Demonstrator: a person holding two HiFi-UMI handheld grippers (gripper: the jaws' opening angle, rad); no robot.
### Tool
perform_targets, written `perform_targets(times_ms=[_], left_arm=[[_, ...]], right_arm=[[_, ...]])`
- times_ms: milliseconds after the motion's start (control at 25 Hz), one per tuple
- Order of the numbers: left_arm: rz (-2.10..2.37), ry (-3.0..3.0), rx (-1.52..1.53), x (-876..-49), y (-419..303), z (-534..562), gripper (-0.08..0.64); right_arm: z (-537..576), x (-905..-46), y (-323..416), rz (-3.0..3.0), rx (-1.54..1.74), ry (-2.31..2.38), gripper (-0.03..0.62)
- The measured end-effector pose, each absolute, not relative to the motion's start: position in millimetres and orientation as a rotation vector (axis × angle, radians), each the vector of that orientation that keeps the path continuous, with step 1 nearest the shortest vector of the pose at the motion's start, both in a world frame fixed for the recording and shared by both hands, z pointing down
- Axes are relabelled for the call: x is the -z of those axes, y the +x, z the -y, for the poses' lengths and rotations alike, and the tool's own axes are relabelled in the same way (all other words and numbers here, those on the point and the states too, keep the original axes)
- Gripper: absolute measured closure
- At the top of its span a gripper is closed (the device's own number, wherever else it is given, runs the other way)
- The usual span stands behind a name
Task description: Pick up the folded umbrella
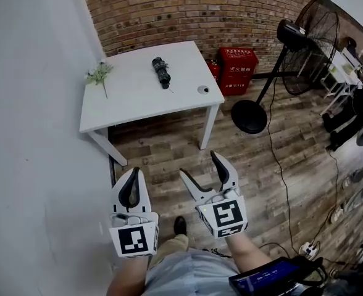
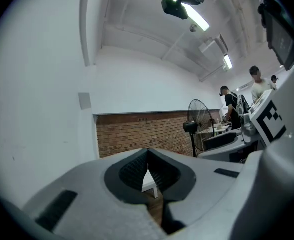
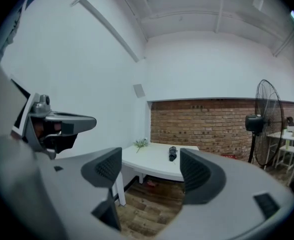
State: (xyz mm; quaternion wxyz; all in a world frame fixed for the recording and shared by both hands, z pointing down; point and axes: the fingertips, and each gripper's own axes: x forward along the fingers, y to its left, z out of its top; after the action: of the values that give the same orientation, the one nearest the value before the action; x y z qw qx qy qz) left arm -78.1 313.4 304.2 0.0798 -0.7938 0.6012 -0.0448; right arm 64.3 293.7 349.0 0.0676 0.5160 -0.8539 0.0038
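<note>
A black folded umbrella (image 1: 162,71) lies near the back of a white table (image 1: 138,100), well ahead of both grippers. In the right gripper view the umbrella (image 3: 172,153) shows between the jaws, far off on the table (image 3: 154,168). My left gripper (image 1: 134,176) hangs over the wooden floor with its tips together and nothing in it; its own view shows the left gripper (image 2: 147,155) shut, the pads touching at the tip. My right gripper (image 1: 199,164) is beside it, open and empty, and the right gripper (image 3: 151,168) has a wide gap between its pads.
A sprig of flowers (image 1: 99,74) lies at the table's left end and a small round object (image 1: 203,89) near its front right corner. Red boxes (image 1: 238,69) and a standing fan (image 1: 308,42) with a round base (image 1: 249,116) are right of the table. A white wall runs along the left.
</note>
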Motion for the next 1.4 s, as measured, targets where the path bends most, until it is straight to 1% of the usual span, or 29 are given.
perform_targets(times_ms=[200,480,920,1400], left_arm=[[-1.778,-2.365,0.088,-291,-104,-268,0.552],[-1.735,-2.373,0.044,-277,-115,-229,0.554],[-1.71,-2.422,0.061,-300,-115,-192,0.554],[-1.699,-2.453,0.134,-323,-90,-122,0.554]], right_arm=[[-250,-331,40,2.573,0.036,1.587,0.23],[-214,-312,28,2.551,0.084,1.627,0.233],[-179,-324,25,2.521,0.09,1.653,0.233],[-108,-342,50,2.508,0.038,1.672,0.237]])
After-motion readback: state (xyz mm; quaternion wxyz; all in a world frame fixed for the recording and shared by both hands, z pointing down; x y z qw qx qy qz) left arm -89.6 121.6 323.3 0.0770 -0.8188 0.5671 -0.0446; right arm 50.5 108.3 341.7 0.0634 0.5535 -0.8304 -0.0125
